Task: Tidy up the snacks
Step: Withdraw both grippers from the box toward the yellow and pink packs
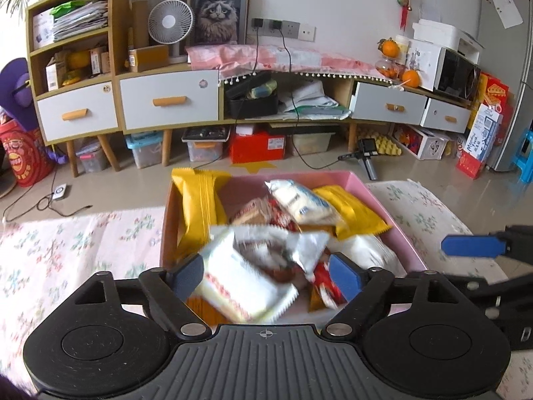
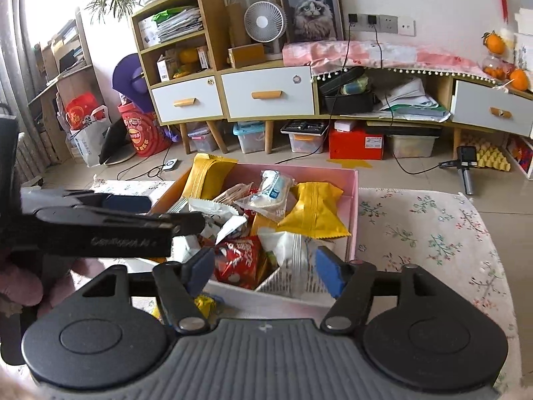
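Hovering over pink box (image 1: 383, 196), both claws (image 1: 266, 275) (image 2: 263, 268) apart; white packet (image 1: 246, 283) blurred, axis unclear.

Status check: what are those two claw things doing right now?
Left gripper: open, white snack packet blurred between jaws. Right gripper: open, over pink box. Nothing blocking.

Glossy plastic snack wrappers (image 1: 253, 276), cloth tablecloth (image 2: 433, 233)

Soft, even daylight fills both views. In the right wrist view a window (image 2: 43, 3) at upper left is blown out to white. Shadows are faint. Fisheye bending curves the cabinet (image 1: 166, 100) line, and dark vignetting fills the corners. The white snack packet (image 1: 246, 276) in the left wrist view is motion-blurred; the background stays sharp.
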The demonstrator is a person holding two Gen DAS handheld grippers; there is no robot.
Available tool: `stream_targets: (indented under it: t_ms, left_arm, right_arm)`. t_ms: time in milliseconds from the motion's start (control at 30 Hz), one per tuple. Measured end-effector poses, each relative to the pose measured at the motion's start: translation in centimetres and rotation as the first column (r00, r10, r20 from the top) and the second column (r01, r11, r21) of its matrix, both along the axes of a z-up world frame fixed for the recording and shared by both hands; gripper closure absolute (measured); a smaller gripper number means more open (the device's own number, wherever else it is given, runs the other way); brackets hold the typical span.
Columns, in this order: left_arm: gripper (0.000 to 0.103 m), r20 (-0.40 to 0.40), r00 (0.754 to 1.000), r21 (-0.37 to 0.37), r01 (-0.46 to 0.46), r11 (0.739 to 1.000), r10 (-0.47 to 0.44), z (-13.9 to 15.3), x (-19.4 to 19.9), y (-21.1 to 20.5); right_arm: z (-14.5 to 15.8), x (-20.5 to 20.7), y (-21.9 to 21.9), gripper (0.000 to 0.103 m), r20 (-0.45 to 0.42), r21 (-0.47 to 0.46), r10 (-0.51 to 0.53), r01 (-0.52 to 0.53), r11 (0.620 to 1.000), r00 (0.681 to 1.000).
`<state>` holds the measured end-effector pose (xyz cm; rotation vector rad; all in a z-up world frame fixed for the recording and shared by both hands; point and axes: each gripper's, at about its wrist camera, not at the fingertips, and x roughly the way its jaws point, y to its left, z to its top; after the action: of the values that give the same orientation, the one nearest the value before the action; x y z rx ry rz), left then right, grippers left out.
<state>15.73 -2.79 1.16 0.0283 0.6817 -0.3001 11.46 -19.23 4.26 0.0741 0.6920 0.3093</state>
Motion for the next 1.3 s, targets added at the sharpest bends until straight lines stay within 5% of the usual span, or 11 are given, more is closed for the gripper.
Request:
stream_targets:
  t_ms: [500, 1300]
  left_arm:
    - [0.005, -0.071, 0.997, 0.033, -0.031, 0.999, 0.033, -1.1, -8.8, 1.6]
    - [0.002, -0.09, 0.996, 0.118, 0.003, 0.993, 0.008, -5.6, -10.8, -1.3]
  right_arm:
    - [-0.1, -4.2, -0.8, 0.002, -0.016, -0.015, -0.052, 0.052, 0.999, 0.999]
    - [-5.7, -6.4, -2.0, 0.0, -0.104, -0.157, -0.114, 0.097, 0.983, 0.988]
